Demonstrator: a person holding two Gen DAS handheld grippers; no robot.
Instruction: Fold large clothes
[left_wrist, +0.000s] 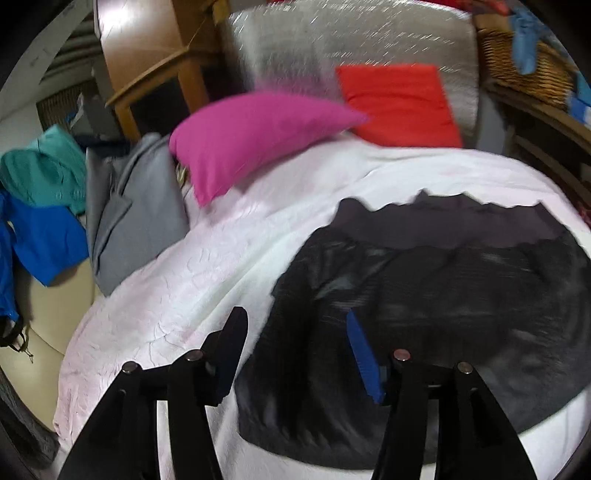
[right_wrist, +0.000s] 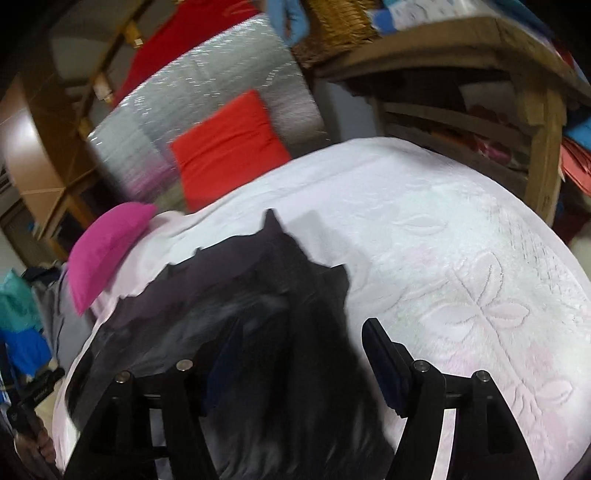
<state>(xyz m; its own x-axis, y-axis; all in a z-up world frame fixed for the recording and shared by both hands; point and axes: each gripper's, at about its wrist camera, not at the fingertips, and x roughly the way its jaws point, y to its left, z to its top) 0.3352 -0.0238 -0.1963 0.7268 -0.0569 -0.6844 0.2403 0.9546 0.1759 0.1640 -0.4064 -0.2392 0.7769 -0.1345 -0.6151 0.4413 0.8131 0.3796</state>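
Left wrist view: the left tongs (left_wrist: 293, 336) hover released above the bed (left_wrist: 155, 314), fingers spread wide and empty, one over the white bedspread, the other over the near-left part of the dark garment (left_wrist: 424, 295). The garment lies flat on the bed, its long axis running left to right, its jagged far edge toward the pink pillow (left_wrist: 251, 140) and the red cushion (left_wrist: 399, 103). Motion blur smears its surface; its right end is cut off.

Right wrist view: the right tongs (right_wrist: 295, 339) are tilted, released, holding nothing. The dark garment (right_wrist: 258, 302) lies under and between the fingers, one corner pointing up toward the red cushion (right_wrist: 225, 147). Its near part is hidden behind the tongs' frame.
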